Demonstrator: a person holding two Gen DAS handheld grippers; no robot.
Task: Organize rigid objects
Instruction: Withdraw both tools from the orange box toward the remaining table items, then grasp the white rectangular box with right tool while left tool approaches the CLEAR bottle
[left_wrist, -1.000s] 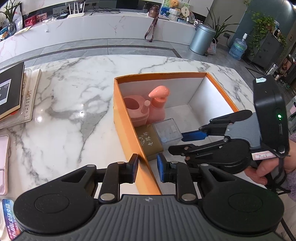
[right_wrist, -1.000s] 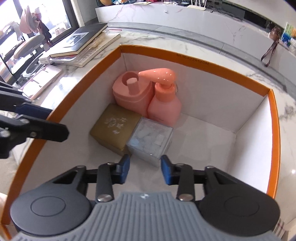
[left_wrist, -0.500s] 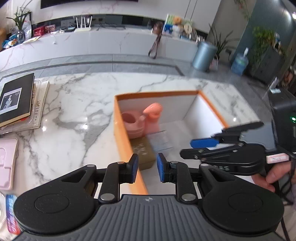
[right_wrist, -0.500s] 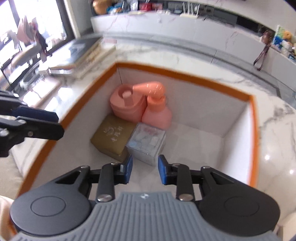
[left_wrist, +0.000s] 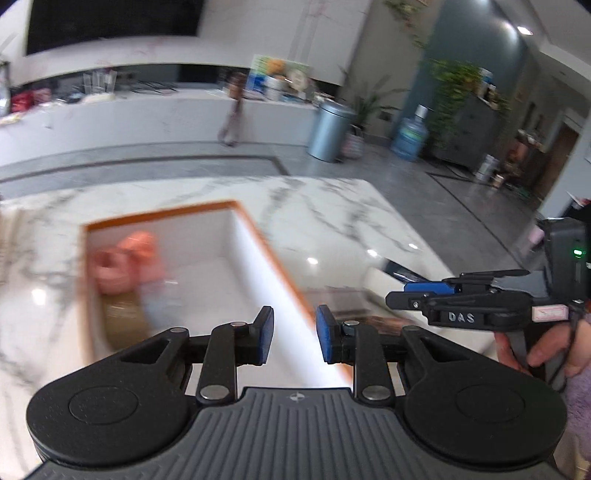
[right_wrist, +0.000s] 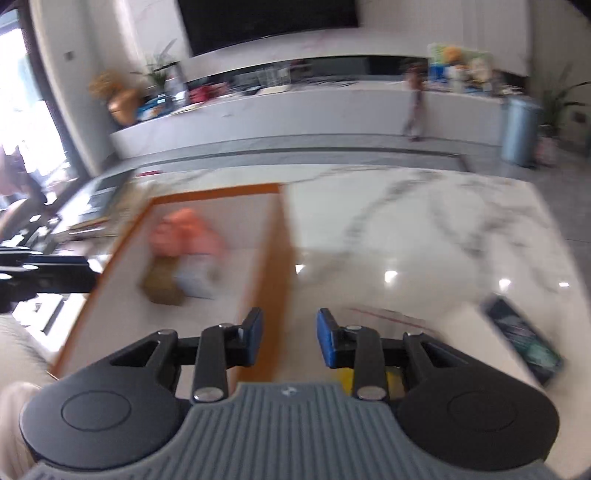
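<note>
wall: dark screen (right_wrist: 269, 14) | counter (left_wrist: 147, 114): white marble | floor (left_wrist: 406, 184): grey | bin (left_wrist: 330, 131): metal

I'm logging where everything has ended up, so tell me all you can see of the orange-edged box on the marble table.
The orange-edged box is an open, lidless rectangular carton, seemingly cardboard, with white inner walls and floor. It sits flat on the marble table. Clustered in one far corner are blurred pink containers, an olive-brown box and a pale clear box; the rest of the floor is bare. Neither tongs touch it; both are empty and opening.
</note>
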